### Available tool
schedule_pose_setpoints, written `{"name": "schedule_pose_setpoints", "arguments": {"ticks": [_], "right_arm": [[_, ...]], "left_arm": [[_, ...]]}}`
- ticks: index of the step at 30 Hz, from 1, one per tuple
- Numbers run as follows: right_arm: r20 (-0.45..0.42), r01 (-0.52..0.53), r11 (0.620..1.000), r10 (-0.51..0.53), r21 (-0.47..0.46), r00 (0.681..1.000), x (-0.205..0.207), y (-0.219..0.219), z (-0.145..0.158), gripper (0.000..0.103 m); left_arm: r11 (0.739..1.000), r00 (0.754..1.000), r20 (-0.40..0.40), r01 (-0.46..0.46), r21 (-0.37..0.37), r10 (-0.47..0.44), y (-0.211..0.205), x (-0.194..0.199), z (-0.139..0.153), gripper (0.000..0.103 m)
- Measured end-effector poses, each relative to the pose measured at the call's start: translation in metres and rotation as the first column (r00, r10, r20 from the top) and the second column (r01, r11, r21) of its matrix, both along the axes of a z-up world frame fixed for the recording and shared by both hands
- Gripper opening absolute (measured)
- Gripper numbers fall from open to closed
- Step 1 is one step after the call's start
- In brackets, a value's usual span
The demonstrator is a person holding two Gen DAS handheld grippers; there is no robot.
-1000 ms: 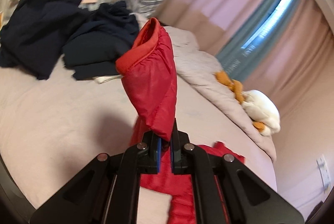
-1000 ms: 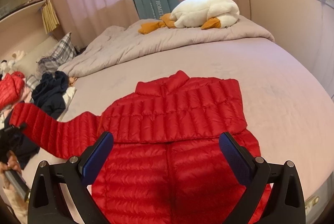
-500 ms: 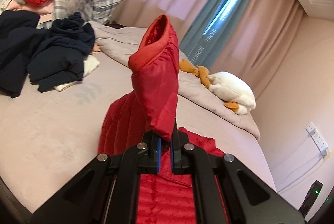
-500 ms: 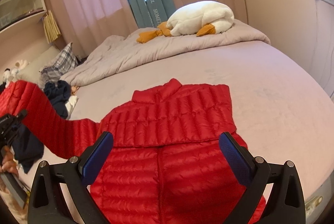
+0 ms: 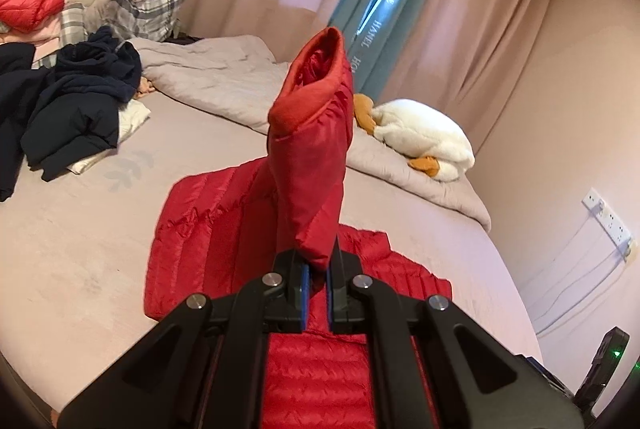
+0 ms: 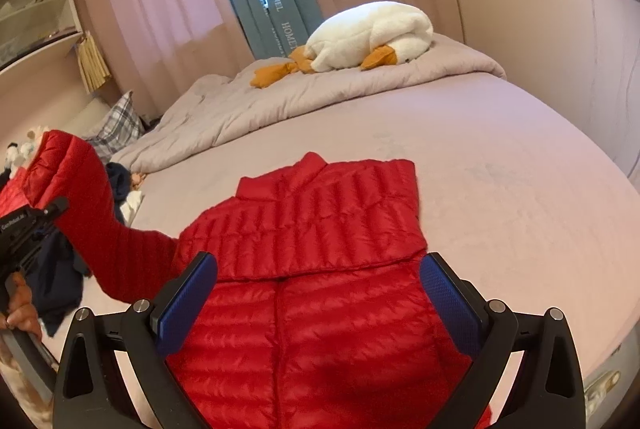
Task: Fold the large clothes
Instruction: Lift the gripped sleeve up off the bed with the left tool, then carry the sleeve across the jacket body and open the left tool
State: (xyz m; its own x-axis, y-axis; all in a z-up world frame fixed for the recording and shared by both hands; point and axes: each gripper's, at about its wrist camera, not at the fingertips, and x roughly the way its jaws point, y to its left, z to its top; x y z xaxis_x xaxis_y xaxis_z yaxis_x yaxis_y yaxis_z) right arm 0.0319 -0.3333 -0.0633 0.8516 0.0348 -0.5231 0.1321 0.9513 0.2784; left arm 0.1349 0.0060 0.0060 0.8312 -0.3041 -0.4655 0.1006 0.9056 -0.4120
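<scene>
Red quilted jacket (image 6: 320,249) lies flat on the pale bed (image 6: 500,197), collar toward the far side, lower body nearest the camera. Left gripper (image 5: 316,277) has its jaws pinched tight on the sleeve (image 5: 312,165) near the cuff; sleeve is lifted clear of the bed at the jacket's left side, cuff opening up. Right gripper (image 6: 320,305) hovers over the near part of the jacket, jaws spread wide, nothing between them. Plush goose (image 6: 368,37) rests on the far folded quilt (image 6: 320,93). Dark clothes (image 5: 76,105) are heaped far left.
</scene>
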Motion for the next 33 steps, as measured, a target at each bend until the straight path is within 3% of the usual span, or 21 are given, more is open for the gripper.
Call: {"name": "schedule_pose_setpoints", "arguments": {"ticks": [19,33], "right_arm": [[-0.025,0.015,0.999,-0.014,0.034,1.0,-0.002,-0.022,-0.011,0.101],[-0.049,0.034,0.998,-0.031,0.052,0.998,-0.003,-0.035,-0.02,0.101]], "left_arm": [[0.991,0.986,-0.111,0.126,0.041,-0.121,-0.064,0.02,-0.036,0.005],[0.975,0.946,-0.257,0.215,0.049,-0.195,-0.108,0.034,-0.09,0.005]]}}
